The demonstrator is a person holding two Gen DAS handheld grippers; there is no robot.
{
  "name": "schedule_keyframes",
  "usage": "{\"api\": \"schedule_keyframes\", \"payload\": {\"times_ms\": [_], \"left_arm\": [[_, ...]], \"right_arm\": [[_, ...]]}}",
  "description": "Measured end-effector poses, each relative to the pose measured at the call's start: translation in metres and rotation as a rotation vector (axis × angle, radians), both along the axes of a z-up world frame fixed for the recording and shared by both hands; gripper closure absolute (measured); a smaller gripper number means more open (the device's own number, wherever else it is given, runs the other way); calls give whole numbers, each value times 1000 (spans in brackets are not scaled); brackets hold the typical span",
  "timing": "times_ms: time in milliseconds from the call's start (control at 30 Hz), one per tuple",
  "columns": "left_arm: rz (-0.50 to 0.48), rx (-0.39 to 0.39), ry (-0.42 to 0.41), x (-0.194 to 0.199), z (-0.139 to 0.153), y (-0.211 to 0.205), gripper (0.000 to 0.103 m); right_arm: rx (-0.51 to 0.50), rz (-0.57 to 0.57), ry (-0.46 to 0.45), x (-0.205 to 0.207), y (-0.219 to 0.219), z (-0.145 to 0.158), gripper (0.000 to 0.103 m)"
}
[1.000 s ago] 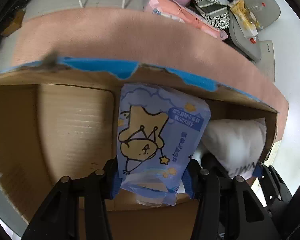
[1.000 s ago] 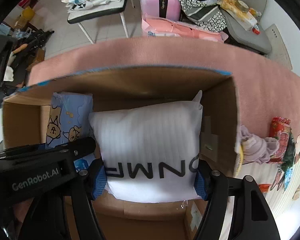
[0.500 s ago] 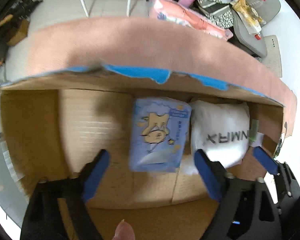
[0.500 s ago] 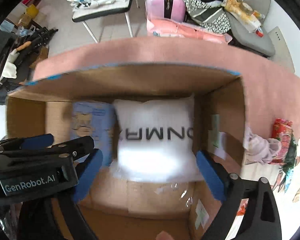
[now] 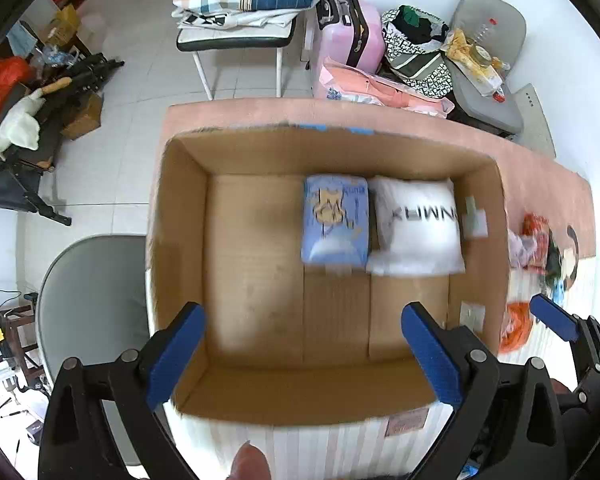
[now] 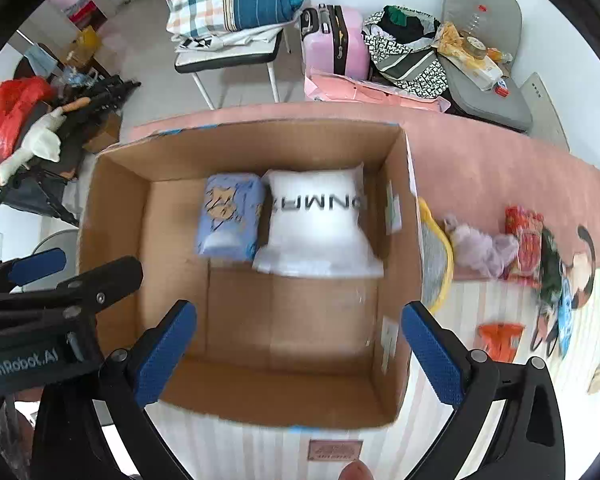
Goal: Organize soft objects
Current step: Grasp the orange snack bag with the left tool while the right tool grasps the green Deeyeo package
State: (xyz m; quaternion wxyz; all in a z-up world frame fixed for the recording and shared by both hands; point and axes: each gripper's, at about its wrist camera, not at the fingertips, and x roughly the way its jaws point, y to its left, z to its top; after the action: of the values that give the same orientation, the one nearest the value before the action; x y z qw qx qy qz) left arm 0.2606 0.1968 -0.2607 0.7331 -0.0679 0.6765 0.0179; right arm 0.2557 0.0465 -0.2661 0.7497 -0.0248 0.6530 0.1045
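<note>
An open cardboard box (image 5: 180, 240) (image 6: 112, 216) stands on the pink-covered table. Inside, against its far wall, a blue bear-print pack (image 5: 335, 222) (image 6: 230, 216) lies beside a white pillow-like pack (image 5: 416, 228) (image 6: 316, 224) with black letters. My left gripper (image 5: 304, 356) is open and empty, raised above the box's near edge. My right gripper (image 6: 298, 356) is open and empty too, above the near edge; the left gripper also shows in the right wrist view (image 6: 52, 280).
On the table right of the box lie a yellow-rimmed item (image 6: 436, 260), a lilac cloth (image 6: 480, 248), a red pack (image 6: 524, 236), an orange pack (image 6: 500, 340) and a dark green item (image 6: 552, 272). Chairs (image 5: 236, 36), a pink suitcase (image 5: 348, 44) and clutter stand behind.
Both grippers let go of their packs, opened wide and pulled up and back out of the box. The blue pack and the white pack now lie side by side on the box floor.
</note>
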Motion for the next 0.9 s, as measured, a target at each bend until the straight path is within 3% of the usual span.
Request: {"api": "schedule_keyframes", "payload": {"times_ms": [200, 367, 467, 567, 733, 800, 833, 900], "left_arm": [[35, 34, -86, -32, 31, -14, 3], [25, 80, -174, -48, 69, -49, 3], [-3, 86, -218, -47, 86, -87, 3], [-52, 57, -232, -38, 90, -144, 3], [-145, -100, -91, -13, 37, -245, 5], [-190, -125, -32, -8, 9, -281, 16], [-209, -119, 3, -6, -7, -299, 29], [-250, -130, 89, -2, -45, -333, 36]], "right_arm": [[70, 10, -44, -47, -16, 27, 0], [144, -9, -63, -56, -50, 53, 0], [160, -45, -63, -52, -99, 66, 0], [87, -101, -83, -45, -167, 70, 0], [-7, -241, -41, -25, -302, 46, 1], [7, -290, 7, -11, -352, 27, 7], [20, -302, 30, -5, -368, 18, 14], [61, -326, 94, 10, -400, -6, 24]]}}
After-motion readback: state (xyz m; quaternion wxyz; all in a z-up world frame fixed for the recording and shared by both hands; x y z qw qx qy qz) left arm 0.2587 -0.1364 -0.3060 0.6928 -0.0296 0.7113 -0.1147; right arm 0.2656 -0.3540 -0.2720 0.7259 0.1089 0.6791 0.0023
